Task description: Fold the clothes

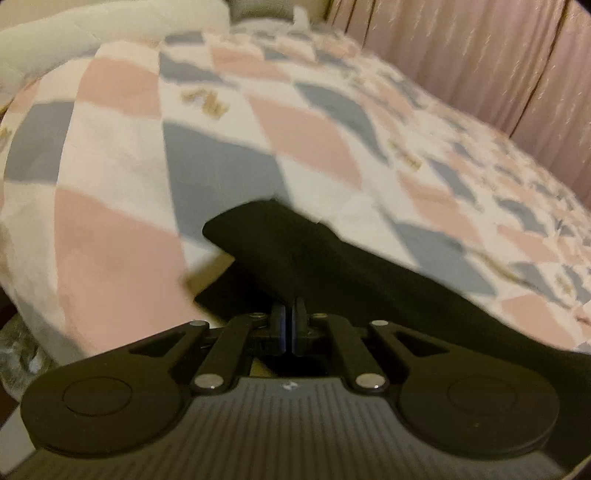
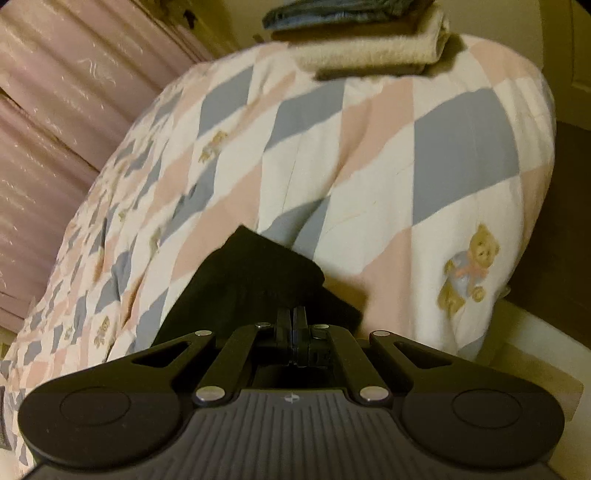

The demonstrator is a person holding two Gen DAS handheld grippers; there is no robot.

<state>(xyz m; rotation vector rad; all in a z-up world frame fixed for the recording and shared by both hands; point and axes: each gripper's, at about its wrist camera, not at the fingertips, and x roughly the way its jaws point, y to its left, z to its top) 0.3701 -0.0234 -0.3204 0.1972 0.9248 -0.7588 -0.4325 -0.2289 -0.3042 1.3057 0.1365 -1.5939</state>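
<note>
Item 1: left gripper (image 1: 289,301), black two-finger tool with blue-edged pads. Jaws pressed together, clamped on the edge of a black fabric garment (image 1: 280,251). From the fingertips the cloth rises toward 12 o'clock, ending in a rounded corner toward 11 o'clock, and trails off toward 4 o'clock across the bedding.

Item 2: right gripper (image 2: 291,310), same make. Jaws together, pinching the same black fabric garment (image 2: 255,280). Here the cloth peaks in a corner at 11 o'clock of the fingertips and hangs toward 7 o'clock.

Item 3: quilted bedspread (image 1: 314,122) in a diamond pattern of pink, grey-blue and white, printed with small teddy bears (image 2: 471,264). It lies under the garment in both views; one large bear sits at 3 o'clock of the right gripper.

Item 4: stack of folded clothes (image 2: 369,48), cream towelling beneath denim-blue and brown layers, at 12 o'clock in the right wrist view, resting on the far end of the bedspread.

Item 5: pink pleated curtain (image 1: 480,59), at 1 o'clock in the left wrist view and 10 o'clock in the right.

Item 6: cream bolster or pillow (image 1: 92,33), at 11 o'clock in the left wrist view. Blurred.
</note>
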